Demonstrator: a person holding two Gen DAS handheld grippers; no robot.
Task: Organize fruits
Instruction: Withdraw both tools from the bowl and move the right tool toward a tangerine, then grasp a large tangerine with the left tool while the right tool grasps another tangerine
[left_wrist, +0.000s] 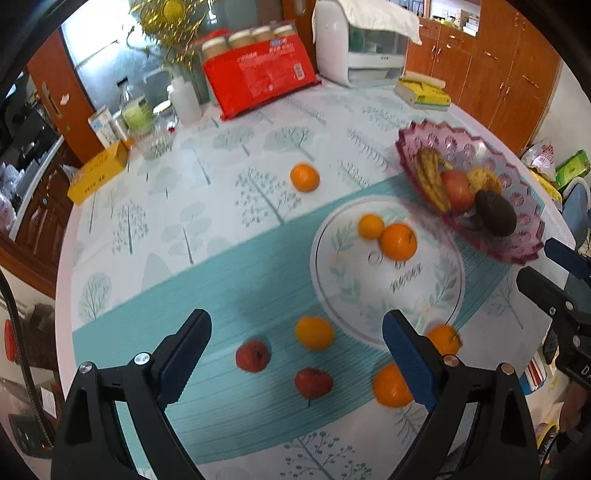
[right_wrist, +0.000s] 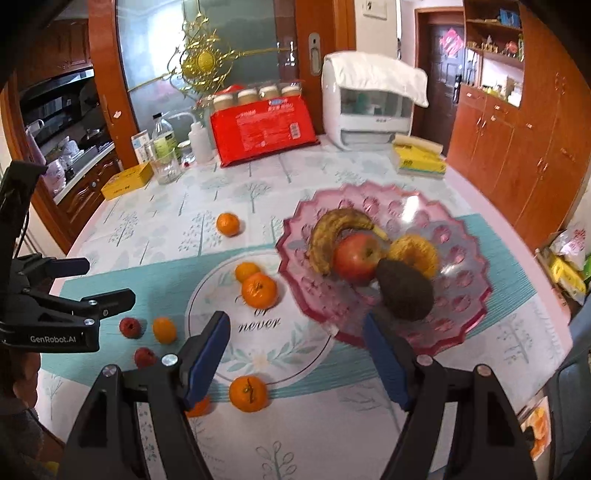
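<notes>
Wooden cabinets (right_wrist: 517, 155), glass door (right_wrist: 207, 74), daylight.

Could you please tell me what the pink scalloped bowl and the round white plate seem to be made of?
Pink scalloped bowl: likely translucent plastic or pressed glass; cloth shows through its moulded dimples. Round white plate: probably glazed ceramic, glossy with printed leaves and lettering.

Red package (right_wrist: 263, 129) — yellow box (right_wrist: 127, 181), glass (right_wrist: 165, 167)

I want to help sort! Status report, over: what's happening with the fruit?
Left hand-held gripper open, empty. Right hand-held gripper open, empty. Two oranges on white plate; five oranges and two red fruits loose on table. Nothing blocking.
</notes>
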